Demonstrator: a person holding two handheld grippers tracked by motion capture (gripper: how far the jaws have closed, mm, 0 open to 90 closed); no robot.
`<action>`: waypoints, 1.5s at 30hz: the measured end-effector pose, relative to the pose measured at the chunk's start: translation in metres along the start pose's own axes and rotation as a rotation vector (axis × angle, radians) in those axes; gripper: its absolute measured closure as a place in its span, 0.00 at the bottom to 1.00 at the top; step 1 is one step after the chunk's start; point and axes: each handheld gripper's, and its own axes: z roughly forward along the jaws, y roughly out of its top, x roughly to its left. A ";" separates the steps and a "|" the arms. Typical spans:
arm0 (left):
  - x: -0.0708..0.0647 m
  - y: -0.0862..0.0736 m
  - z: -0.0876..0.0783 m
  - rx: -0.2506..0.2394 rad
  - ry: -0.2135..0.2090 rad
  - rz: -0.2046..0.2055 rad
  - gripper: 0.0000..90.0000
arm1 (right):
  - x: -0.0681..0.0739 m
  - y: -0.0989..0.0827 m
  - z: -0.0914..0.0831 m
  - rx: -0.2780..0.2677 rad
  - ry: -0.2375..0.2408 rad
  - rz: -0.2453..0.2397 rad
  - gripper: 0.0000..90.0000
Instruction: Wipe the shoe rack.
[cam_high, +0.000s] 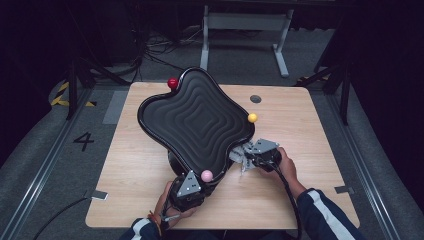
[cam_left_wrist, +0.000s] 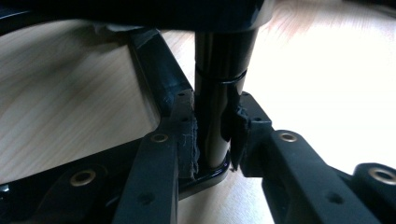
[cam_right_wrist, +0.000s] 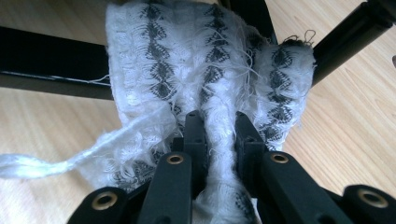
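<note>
Looking down, we see a pale wooden counter (cam_high: 300, 150) standing on a grey carpeted floor (cam_high: 45, 145) in a dark room, with a white metal frame (cam_high: 245, 30) beyond its far edge and cables on the floor at the far left. A black stool (cam_high: 197, 120) with a wavy ribbed seat lies tipped across the middle of the counter, with a red ball (cam_high: 172, 83) at its far edge, a yellow ball (cam_high: 252, 118) at its right edge and a pink ball (cam_high: 206, 175) at its near edge.

Near the front edge, our left gripper (cam_high: 187, 187) has its jaws closed narrow on a glossy black leg (cam_left_wrist: 215, 116) of the stool. Just right of the stool, our right gripper (cam_high: 250, 159) has its jaws pinched tight on a white cloth (cam_right_wrist: 205, 74) with dark woven diamonds, which is bunched against the stool's black bars (cam_right_wrist: 46, 60).
</note>
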 end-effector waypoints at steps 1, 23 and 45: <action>-0.001 -0.001 -0.001 0.003 -0.002 -0.018 0.77 | 0.000 -0.001 -0.002 -0.001 0.007 0.002 0.88; 0.046 -0.030 -0.061 0.042 0.171 -0.159 0.46 | -0.008 -0.005 -0.065 -0.151 0.029 0.018 0.88; 0.157 -0.023 -0.049 0.029 0.322 -0.392 0.31 | -0.022 0.017 -0.133 -0.329 -0.059 0.073 0.88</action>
